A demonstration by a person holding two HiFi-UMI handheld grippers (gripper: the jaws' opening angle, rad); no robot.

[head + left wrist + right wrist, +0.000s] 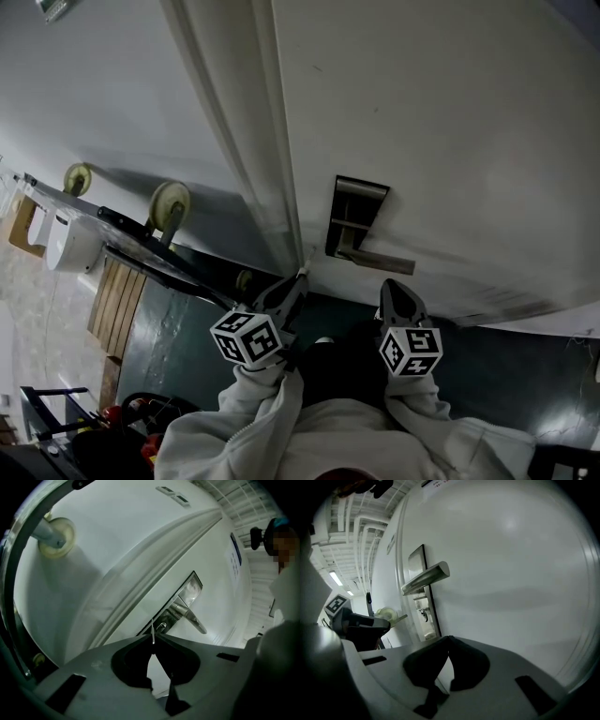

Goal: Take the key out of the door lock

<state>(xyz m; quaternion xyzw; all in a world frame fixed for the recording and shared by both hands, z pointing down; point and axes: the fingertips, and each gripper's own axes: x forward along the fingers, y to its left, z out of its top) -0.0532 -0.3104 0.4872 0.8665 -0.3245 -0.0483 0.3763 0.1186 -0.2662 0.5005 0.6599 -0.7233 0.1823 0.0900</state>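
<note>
key (pixel 153 631) is sitting pinched between my left fingers (pixel 131 658) near the door lock (pixel 161 626); my right fingers (pixel 468 663) are pressing together.

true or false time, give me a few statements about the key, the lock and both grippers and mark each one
1. The left gripper is shut on the key. True.
2. The key sits in the lock. False: it is out, pinched in the left jaws and held short of the lock.
3. The right gripper grips the door handle. False: its jaws are together and empty, short of the handle.
4. The door handle is a lever on a metal plate. True.
</note>
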